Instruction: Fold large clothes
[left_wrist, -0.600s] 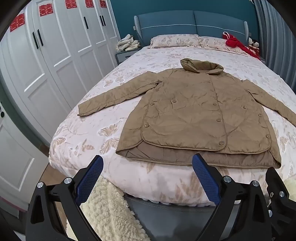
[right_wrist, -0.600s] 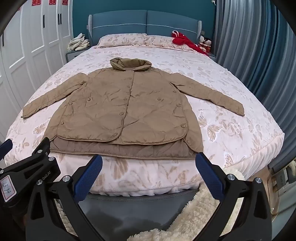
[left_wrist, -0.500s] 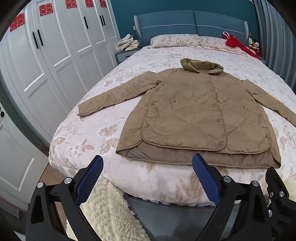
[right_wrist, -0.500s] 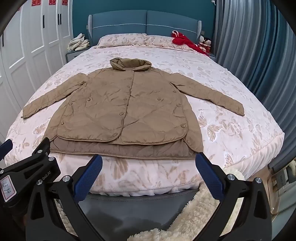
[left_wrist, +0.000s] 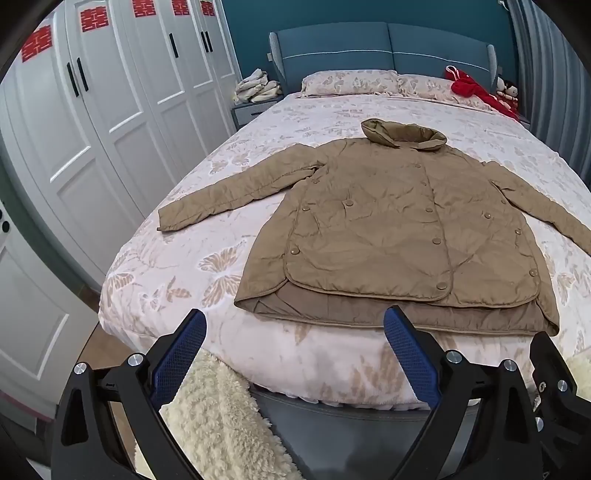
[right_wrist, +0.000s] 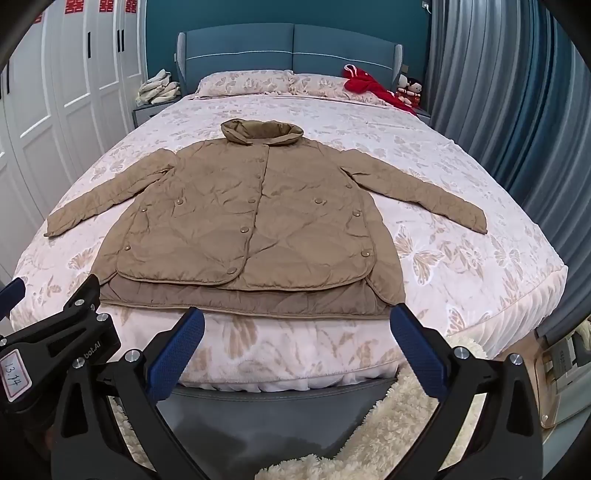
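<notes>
A tan quilted jacket (left_wrist: 388, 229) lies flat and buttoned on the bed, collar toward the headboard, both sleeves spread out to the sides, hem near the foot edge. It also shows in the right wrist view (right_wrist: 251, 229). My left gripper (left_wrist: 295, 332) is open and empty, held off the foot of the bed below the jacket's left hem. My right gripper (right_wrist: 295, 328) is open and empty, just below the hem's middle. Neither touches the jacket. The left gripper's body shows at the left edge of the right wrist view.
The bed (right_wrist: 480, 280) has a pink floral cover, pillows and a red garment (right_wrist: 369, 86) by the blue headboard. White wardrobes (left_wrist: 92, 122) stand on the left, grey curtains (right_wrist: 517, 110) on the right. A fluffy cream rug (left_wrist: 214, 417) lies on the floor at the bed's foot.
</notes>
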